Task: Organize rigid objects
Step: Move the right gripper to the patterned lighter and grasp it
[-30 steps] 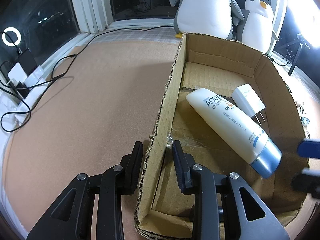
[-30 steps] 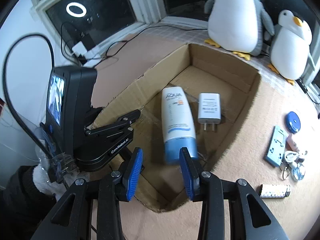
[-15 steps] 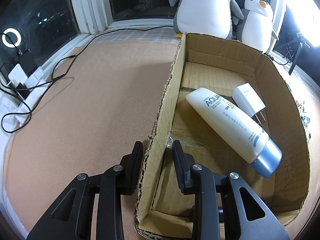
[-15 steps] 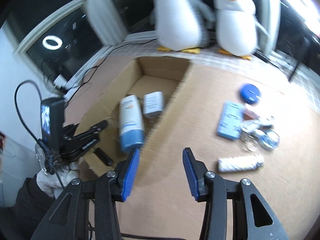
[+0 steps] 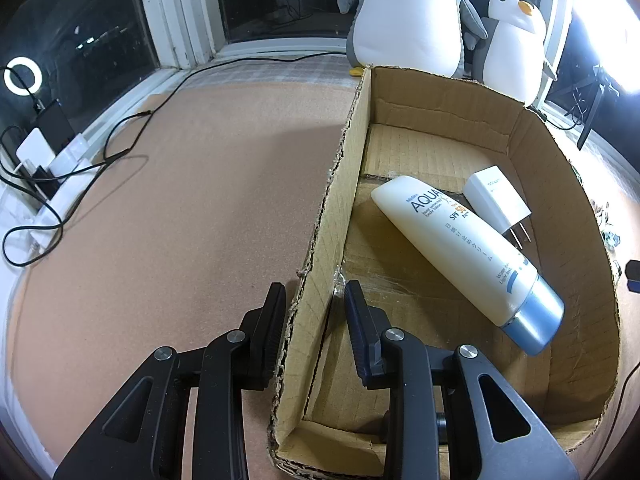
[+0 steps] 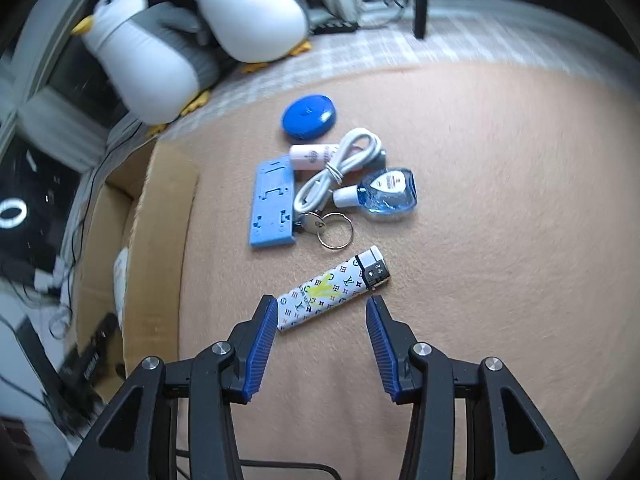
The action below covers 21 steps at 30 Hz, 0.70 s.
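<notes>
One wrong tilt risks nudging patterned white plastic lighter (image 6: 334,286) away; right gripper (image 6: 322,312) half-open, empty; left gripper (image 5: 316,304) clamped on brown cardboard box wall (image 5: 320,240).

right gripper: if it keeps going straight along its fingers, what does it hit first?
Most likely the patterned lighter. It lies at a slant on the mat just ahead of the right gripper, whose jaws are open, with its near end by the left fingertip. Depth is unclear, so the pads may meet the mat beside it instead.
</notes>
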Each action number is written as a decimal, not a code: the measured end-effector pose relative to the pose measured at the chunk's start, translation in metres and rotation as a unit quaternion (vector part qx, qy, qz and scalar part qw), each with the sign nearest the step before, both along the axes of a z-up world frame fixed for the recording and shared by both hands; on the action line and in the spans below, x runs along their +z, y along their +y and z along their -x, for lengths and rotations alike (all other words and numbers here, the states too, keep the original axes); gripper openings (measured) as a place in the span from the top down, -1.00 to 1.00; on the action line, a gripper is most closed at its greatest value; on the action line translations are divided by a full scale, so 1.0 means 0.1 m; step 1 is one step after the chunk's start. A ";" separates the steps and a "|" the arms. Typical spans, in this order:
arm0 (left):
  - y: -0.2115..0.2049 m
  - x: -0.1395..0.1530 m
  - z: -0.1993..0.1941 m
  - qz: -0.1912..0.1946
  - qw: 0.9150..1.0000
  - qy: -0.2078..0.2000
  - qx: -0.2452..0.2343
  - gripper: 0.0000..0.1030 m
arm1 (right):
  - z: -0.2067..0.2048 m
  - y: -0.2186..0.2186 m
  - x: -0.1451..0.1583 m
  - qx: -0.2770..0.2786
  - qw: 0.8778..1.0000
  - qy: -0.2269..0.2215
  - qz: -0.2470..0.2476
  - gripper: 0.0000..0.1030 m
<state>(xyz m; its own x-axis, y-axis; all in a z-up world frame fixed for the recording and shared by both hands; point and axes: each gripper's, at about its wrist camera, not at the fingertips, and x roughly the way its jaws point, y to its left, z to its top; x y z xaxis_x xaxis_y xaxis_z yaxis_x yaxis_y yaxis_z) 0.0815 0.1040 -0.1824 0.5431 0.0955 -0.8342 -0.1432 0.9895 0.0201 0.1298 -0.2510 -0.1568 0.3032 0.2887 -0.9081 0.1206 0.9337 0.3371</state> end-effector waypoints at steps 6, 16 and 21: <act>0.01 -0.01 0.01 0.004 1.000 -0.002 0.001 0.43 | -0.14 0.04 -0.12 -0.020 0.999 0.027 0.002 0.19; 0.02 -0.01 0.01 0.008 1.000 -0.003 0.001 0.43 | -0.29 0.29 -0.17 0.026 0.995 0.035 0.092 0.18; 0.02 -0.02 0.01 0.008 1.000 -0.003 0.002 0.43 | -0.27 0.34 -0.16 0.075 0.989 0.026 0.124 0.19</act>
